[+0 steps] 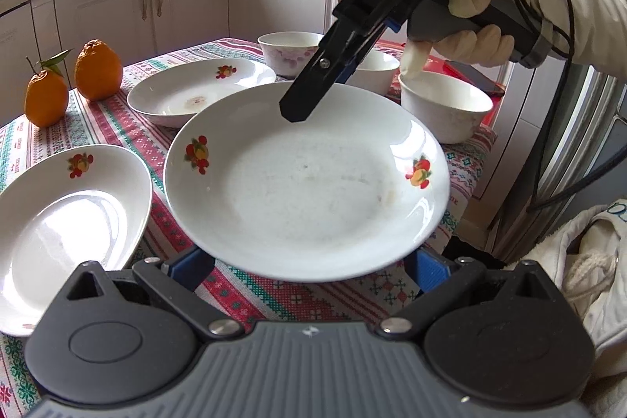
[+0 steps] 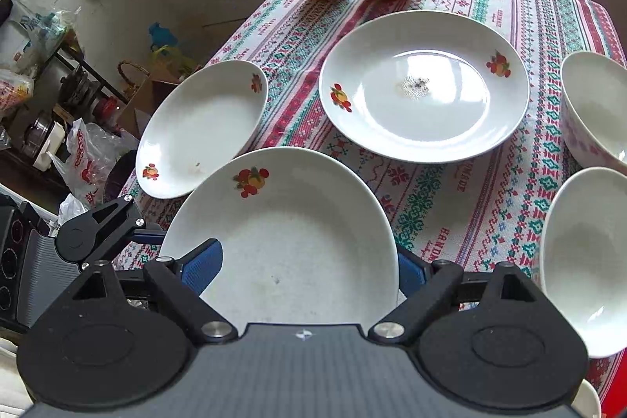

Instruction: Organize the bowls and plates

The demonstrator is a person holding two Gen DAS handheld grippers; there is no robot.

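Tablecloth beneath tilted plate, far rim higher

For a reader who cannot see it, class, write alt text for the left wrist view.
A white plate sits raised between the left gripper's blue pads, while the right gripper hovers over its far rim. Two more plates, three bowls and two oranges sit on a patterned tablecloth.

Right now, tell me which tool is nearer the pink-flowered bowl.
Right. The right tool hangs over the plate's far rim, in front of the pink-flowered bowl; the left tool sits at the plate's near rim.
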